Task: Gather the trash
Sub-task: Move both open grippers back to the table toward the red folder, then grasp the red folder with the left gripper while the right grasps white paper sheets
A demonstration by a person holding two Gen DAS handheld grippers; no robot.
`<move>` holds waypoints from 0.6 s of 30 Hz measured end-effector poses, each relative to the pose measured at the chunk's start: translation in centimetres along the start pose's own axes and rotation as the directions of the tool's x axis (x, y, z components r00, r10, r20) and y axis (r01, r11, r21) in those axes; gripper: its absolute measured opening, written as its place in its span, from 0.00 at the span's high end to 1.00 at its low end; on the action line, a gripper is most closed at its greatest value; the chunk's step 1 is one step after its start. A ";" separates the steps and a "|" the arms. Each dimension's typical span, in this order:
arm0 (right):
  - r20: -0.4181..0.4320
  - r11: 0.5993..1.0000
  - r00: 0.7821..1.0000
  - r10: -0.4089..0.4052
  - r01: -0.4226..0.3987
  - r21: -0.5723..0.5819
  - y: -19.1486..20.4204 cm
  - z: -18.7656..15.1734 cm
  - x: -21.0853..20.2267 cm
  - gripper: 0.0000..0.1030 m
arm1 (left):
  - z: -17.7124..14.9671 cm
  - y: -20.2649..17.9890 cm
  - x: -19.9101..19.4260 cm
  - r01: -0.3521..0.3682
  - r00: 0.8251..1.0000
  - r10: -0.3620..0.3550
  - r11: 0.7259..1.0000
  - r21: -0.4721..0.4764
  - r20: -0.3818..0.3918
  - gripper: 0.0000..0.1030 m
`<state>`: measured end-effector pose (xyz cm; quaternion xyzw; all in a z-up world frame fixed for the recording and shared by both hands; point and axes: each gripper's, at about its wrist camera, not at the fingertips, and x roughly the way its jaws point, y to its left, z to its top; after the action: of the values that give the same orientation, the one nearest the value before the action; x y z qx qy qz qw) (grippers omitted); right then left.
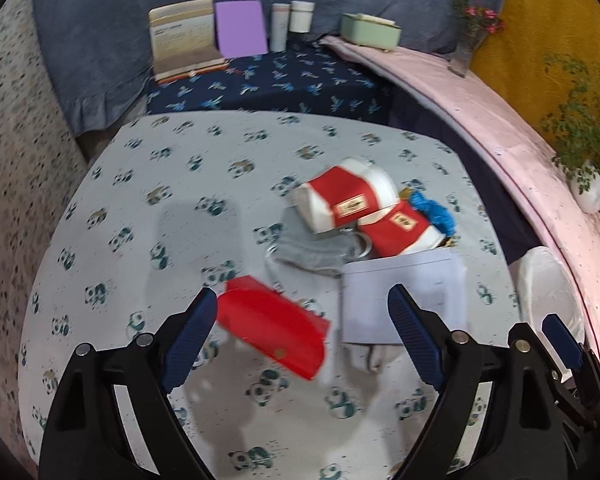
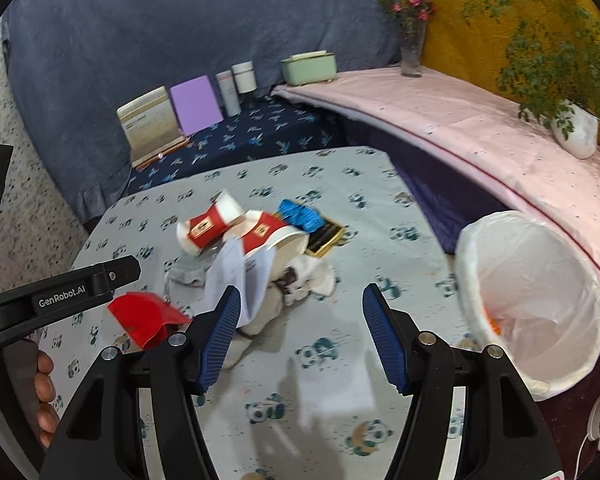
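On the panda-print tablecloth (image 1: 172,208) a small heap of trash lies right of centre: two red-and-white paper cups (image 1: 346,196) tipped on their sides and touching each other, a crumpled grey cloth (image 1: 316,252) just in front of them, a sheet of white paper (image 1: 404,292), a folded red card piece (image 1: 272,328) nearest the camera, and a bundle of bright blue material (image 1: 434,210) resting on a dark gold-edged packet (image 2: 326,236) behind the cups. In the right wrist view a crumpled white tissue (image 2: 308,276) sits beside the paper. The white bin lined with a translucent plastic bag (image 2: 532,292) stands at the table's right edge, well apart from the heap — inside it only a small orange scrap (image 2: 493,322) shows against the liner. The left gripper (image 1: 302,332) hangs just above the red card with its blue-padded fingers spread wide, holding nothing. The right gripper (image 2: 300,332) is likewise spread and empty, poised between the heap and the bin. On the far ledge stand a pale green box (image 1: 370,30) and two white cylindrical jars (image 1: 292,24).
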<state>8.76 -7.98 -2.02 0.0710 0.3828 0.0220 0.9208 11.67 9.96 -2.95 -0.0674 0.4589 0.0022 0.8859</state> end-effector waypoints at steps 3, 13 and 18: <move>-0.029 1.000 1.000 0.011 -0.012 -0.017 1.3 -0.3 1.5 0.40 | -0.6 1.7 1.1 -0.022 0.999 0.020 0.999 -0.046 -0.041 0.18; -0.112 0.999 0.993 0.030 -0.034 -0.039 2.9 -1.1 5.2 0.40 | -1.8 4.0 4.5 0.027 0.987 -0.051 0.987 -0.161 -0.152 0.18; -0.126 0.998 0.991 0.043 -0.050 -0.048 3.7 -1.2 6.1 0.44 | -2.1 4.4 5.5 0.063 0.977 -0.098 0.981 -0.185 -0.188 0.41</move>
<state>12.33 -3.63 -6.60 0.0548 0.4373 0.0576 0.8958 12.90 13.78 -9.17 -0.1647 0.5391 0.0004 0.8260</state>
